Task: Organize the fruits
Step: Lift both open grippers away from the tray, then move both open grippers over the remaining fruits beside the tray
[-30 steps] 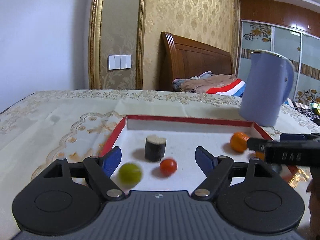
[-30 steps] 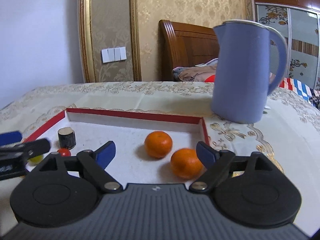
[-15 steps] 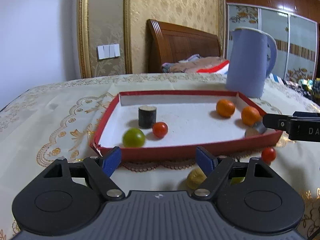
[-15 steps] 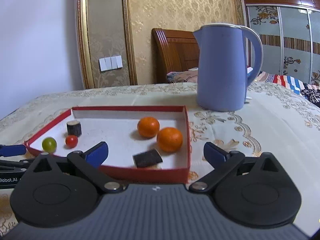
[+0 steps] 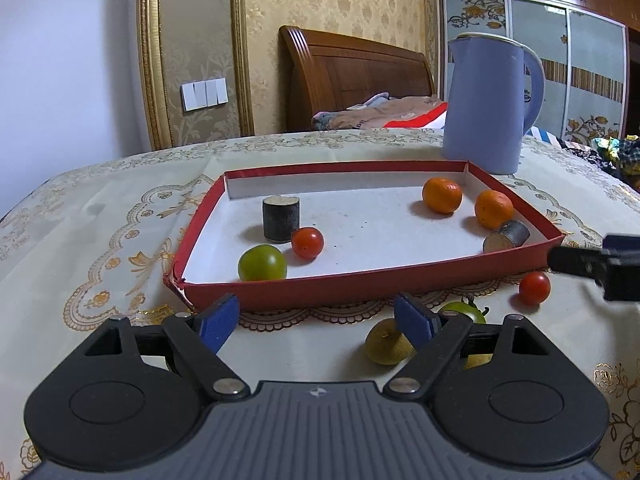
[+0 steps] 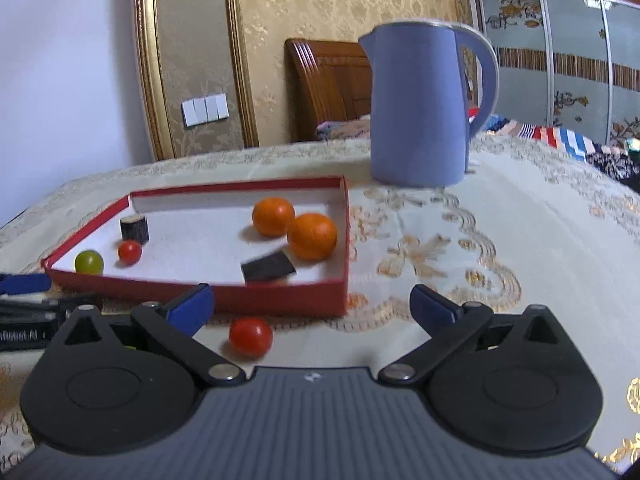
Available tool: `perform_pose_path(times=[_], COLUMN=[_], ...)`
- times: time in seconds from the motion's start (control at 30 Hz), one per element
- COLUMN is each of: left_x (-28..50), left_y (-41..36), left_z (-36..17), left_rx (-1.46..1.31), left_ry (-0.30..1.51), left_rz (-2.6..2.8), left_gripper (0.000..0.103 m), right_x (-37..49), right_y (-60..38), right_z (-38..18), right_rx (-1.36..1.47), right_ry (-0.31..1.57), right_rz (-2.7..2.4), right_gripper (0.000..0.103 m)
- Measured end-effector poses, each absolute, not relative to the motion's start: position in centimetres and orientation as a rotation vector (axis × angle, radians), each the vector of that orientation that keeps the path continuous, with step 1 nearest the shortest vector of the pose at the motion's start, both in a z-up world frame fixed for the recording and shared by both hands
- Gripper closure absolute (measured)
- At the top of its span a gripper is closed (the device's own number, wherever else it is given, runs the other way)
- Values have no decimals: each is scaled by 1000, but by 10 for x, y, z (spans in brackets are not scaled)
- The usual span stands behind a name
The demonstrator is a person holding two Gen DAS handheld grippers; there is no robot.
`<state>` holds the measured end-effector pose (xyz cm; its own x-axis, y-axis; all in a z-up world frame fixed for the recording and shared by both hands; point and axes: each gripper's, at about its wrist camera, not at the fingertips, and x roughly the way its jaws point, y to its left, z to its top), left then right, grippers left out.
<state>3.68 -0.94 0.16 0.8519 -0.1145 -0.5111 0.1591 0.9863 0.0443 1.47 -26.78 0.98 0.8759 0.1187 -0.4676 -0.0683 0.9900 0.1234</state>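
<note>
The red tray (image 5: 360,286) holds a green fruit (image 5: 262,263), a red tomato (image 5: 307,243), an upright dark cylinder (image 5: 281,219), two oranges (image 5: 441,195) and a dark cylinder on its side (image 5: 506,235). On the cloth in front lie a red tomato (image 5: 534,288), a green tomato (image 5: 460,310) and a yellowish fruit (image 5: 384,348). My left gripper (image 5: 316,312) sits before the tray's front wall, its jaws opening, nothing between them. My right gripper (image 6: 312,304) is open and empty, with the loose red tomato (image 6: 251,337) just ahead of its left finger.
A blue kettle (image 5: 488,108) stands behind the tray's right corner. The embroidered tablecloth (image 6: 500,240) stretches to the right of the tray (image 6: 280,300). The left gripper's blue finger (image 6: 24,284) shows at the right wrist view's left edge. A bed and wardrobe stand behind.
Both grippers have drawn back from over the tray to in front of its near wall. The right jaws have widened. A dark cylinder now lies by the oranges, and loose fruits have come into view.
</note>
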Motion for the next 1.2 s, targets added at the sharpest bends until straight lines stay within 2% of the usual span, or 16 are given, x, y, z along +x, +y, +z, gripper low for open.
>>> perform_pose_path(times=[0.13,0.27,0.5,0.63,0.9,1.2], left_x=[37,38,43,28,16,37], left_y=[-10,-8,10,14,-30,7], left_z=[1,1,2,13,-1,-1], left_rx=[84,71,-34,-73,199,0], left_ry=[534,541,577,482,505,574], left_rz=[-143,-139,-103,-195,-255,-137], left_gripper=[17,16,13,13,12,12], right_x=[4,16,17,18,19,20], right_y=[-287,-289,-289,-289,-289,-290], right_z=[10,5,3,2,2,1], right_rx=[217,236,233,241,240,245], right_ry=[440,516,532,542,545,558], right_rz=[74,72,70,73,73,69], right_gripper=[0,0,0,0,0,0])
